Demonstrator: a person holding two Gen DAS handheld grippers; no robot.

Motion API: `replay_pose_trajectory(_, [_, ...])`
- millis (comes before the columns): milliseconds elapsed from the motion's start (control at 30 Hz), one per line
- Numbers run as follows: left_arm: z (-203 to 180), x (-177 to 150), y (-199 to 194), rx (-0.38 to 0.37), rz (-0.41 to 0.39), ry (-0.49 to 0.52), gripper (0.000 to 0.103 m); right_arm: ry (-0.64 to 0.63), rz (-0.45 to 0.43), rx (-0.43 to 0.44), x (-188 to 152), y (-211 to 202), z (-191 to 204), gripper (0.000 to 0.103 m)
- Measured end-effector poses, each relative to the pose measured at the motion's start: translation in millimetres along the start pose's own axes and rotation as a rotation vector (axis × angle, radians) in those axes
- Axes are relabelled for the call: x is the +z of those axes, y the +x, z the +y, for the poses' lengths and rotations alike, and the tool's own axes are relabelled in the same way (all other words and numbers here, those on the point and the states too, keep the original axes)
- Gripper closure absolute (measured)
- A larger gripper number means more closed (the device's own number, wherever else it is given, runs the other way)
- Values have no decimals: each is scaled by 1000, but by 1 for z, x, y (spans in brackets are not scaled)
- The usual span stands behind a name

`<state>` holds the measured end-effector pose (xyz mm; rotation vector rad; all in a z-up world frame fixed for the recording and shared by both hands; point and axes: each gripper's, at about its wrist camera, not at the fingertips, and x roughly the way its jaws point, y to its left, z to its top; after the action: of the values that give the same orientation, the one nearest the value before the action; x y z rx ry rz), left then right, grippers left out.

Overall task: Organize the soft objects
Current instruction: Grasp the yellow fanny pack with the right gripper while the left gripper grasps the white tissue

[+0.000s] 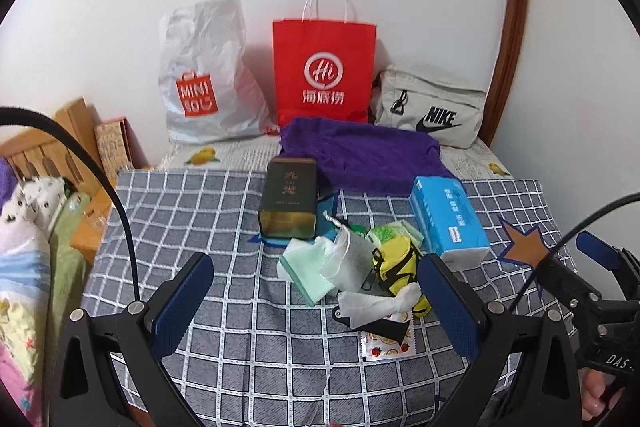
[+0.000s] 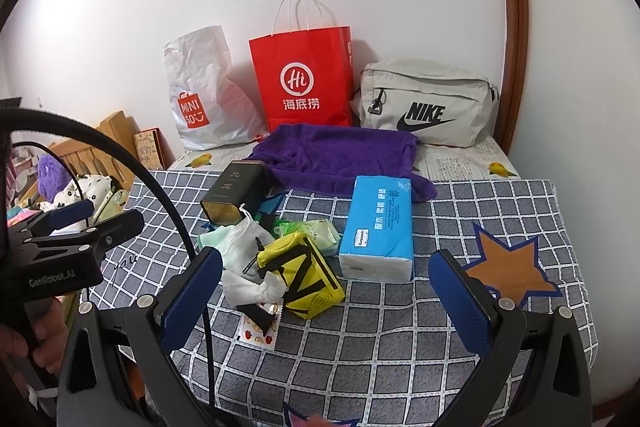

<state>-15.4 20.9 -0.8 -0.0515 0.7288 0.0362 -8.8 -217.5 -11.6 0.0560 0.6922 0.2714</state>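
Note:
A pile of soft items lies mid-cloth: a yellow pouch with black stripes (image 1: 394, 267) (image 2: 304, 277), a white drawstring bag (image 1: 346, 257) (image 2: 244, 247), pale green tissue packs (image 1: 306, 267) (image 2: 316, 231) and crumpled white tissue (image 1: 376, 305) (image 2: 250, 289). A blue tissue pack (image 1: 448, 221) (image 2: 378, 227) lies right of them. A purple towel (image 1: 360, 153) (image 2: 340, 155) lies behind. My left gripper (image 1: 316, 303) is open and empty, just short of the pile. My right gripper (image 2: 326, 301) is open and empty, near the yellow pouch.
A dark tin box (image 1: 289, 203) (image 2: 236, 197) lies on its side. A white Miniso bag (image 1: 204, 75) (image 2: 200, 95), a red paper bag (image 1: 323, 67) (image 2: 302, 79) and a grey Nike bag (image 1: 432, 107) (image 2: 426, 103) stand against the wall. A fruit-print packet (image 1: 386, 345) (image 2: 258, 331) lies near the pile.

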Motion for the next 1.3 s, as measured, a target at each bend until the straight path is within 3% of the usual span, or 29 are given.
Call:
replay_pose_trajectory(267, [13,-11,46,-19,77,-14,1,36,78,-17,-12,33,-20,1])
replay_pose_trajectory(500, [0,-22,98,-21,161,46,3,60,133,-24,-24,61,-41,1])
replay_pose_trajectory(567, [-7,-28,108,-56,189,62,3,63,146,-29,-26,69,-46,1])
replay_pose_trajectory(800, [-58,-48,108,-128,183,271,3,107,181,-56,-34,84,-72,1])
replay_pose_trajectory(833, [-66,-52,108,-134,179,310,6,114,184,-60,-36,85,-76,1])
replay_pose_trajectory(900, [-79,-59,113,-117,183,376,22,128,193,-68,-39,87,-82,1])
replay_pose_trajectory(933, [-83,-61,116,-110,189,393,38,131,196,-70,-41,88,-84,1])
replay_pose_trajectory(1000, [-86,-66,125,-132,222,406,59,134,205,-76,-44,90,-89,1])
replay_pose_trajectory(1100, [-86,-70,136,-170,262,400,81,136,216,-80,-47,93,-92,1])
replay_pose_trajectory(1133, [-86,-70,136,-173,262,405,85,141,222,-78,-48,94,-93,1])
replay_pose_trajectory(1300, [-71,-59,126,-227,250,374,85,133,233,-60,-49,101,-91,1])
